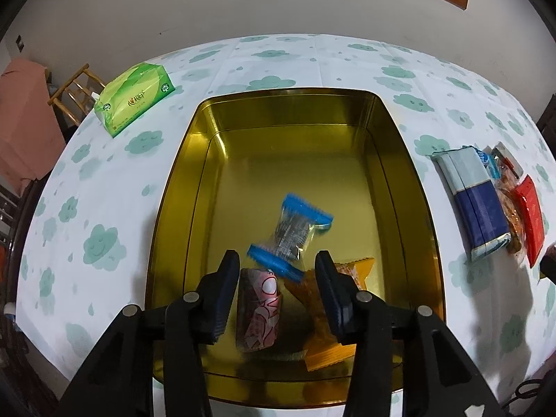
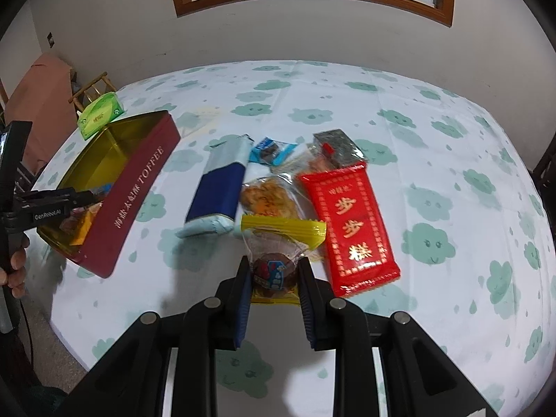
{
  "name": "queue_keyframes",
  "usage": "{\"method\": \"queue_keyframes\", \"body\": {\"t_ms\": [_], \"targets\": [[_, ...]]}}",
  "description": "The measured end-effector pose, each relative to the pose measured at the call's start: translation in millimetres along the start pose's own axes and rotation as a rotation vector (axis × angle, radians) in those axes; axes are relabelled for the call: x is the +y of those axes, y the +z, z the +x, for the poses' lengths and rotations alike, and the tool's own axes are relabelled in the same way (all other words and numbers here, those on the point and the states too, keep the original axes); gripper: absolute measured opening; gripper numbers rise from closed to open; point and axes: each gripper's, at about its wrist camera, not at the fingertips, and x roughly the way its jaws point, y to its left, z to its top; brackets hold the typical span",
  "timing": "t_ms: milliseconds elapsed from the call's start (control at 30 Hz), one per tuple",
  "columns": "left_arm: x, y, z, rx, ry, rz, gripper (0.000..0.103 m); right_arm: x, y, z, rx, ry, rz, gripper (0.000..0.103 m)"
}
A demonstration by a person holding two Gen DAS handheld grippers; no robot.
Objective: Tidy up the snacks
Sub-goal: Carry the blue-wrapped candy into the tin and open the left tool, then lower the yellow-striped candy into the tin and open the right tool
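My left gripper (image 1: 277,259) stands open over the near end of a gold-lined tin (image 1: 392,160). A clear packet with blue ends (image 1: 291,232) shows blurred just beyond the fingertips, free of the pads. Under the jaws lie a pink-and-dark wrapped snack (image 1: 259,309) and an orange packet (image 1: 326,344) on the tin floor. My right gripper (image 2: 275,266) is shut on a clear packet with yellow ends (image 2: 278,229) holding a dark round snack, lifted just over the pile. In the right wrist view the tin's red wall (image 2: 139,187) is at the left, with the left gripper (image 2: 83,196) above it.
On the cloud-print cloth lie a red packet (image 2: 351,229), a blue-and-white pack (image 2: 219,191), a clear cookie packet (image 2: 267,198), a small blue packet (image 2: 271,151) and a dark green one (image 2: 337,147). A green tissue pack (image 1: 137,99) sits far left. A person's hand (image 2: 17,267) is at the left edge.
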Motion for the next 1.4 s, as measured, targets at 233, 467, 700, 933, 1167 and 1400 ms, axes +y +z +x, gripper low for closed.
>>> {"method": "queue_keyframes", "body": {"t_ms": [233,467,700,933,1167,1400], "targets": [[12.8,-1.3,-16.0,-0.046,-0.027,-0.031,0.056,24.6,14.5,0.7,-0.013,0.038,-0.034,0.025],[36.9,-5.6,-39.0,-0.092,-0.039,-0.097,0.066,70.9,38.9,3.5,-0.038,0.127,-0.101,0.025],[67.8,-18.8,-50.9,-0.098,0.004,-0.165,0.066,136.4,64.1,13.8,-0.037,0.217,-0.206,0.025],[98.2,-38.4,-59.3,-0.092,0.020,-0.249,0.067,174.4,74.5,34.5,0.006,0.252,-0.253,0.025],[113.7,-50.0,-56.7,-0.068,0.032,-0.294,0.067,193.3,74.4,56.4,0.053,0.255,-0.281,0.025],[109.3,-51.1,-54.2,-0.056,0.026,-0.292,0.067,199.5,71.1,71.7,0.082,0.252,-0.286,0.026]]}}
